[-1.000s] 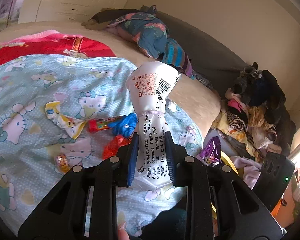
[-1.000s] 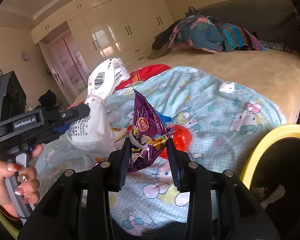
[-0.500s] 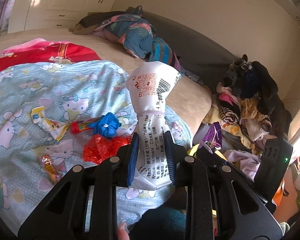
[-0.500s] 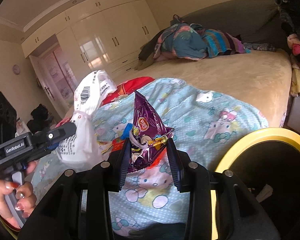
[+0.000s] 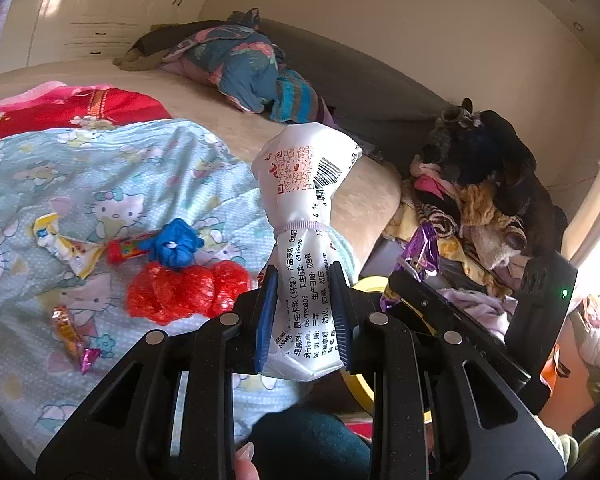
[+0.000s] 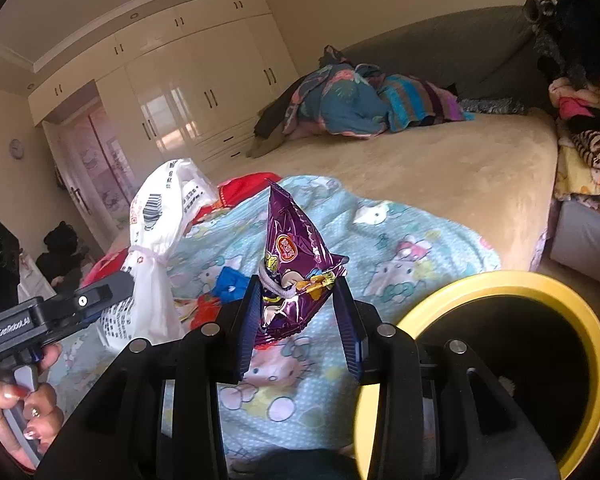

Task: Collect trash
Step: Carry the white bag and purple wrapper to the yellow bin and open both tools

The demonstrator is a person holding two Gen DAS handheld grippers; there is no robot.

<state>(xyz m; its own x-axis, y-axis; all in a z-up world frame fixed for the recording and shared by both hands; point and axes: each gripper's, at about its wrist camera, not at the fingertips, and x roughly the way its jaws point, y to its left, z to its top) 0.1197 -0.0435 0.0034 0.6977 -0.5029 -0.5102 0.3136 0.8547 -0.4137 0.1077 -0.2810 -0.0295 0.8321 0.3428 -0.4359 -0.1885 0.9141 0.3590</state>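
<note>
Trash half gathered: left gripper (image 5: 305, 316) clamped on white wrapper (image 5: 306, 216), right gripper (image 6: 300, 314) clamped on purple snack bag (image 6: 290, 264), yellow bin (image 6: 540, 280) lower right, nothing dropped yet. Red wrapper (image 5: 180, 292), blue wad (image 5: 176, 242), candy wrappers (image 5: 66, 244) left on blanket (image 5: 100, 168), mid left. Versus earlier, bin fills more of the frame.

Your yellow bin (image 6: 504, 280) is cut off by the right wrist view's lower edge; its dark inside hides the contents. The white packet (image 5: 308, 208) print is too small to read. Your left hand (image 6: 16, 412) runs off the frame corner.
</note>
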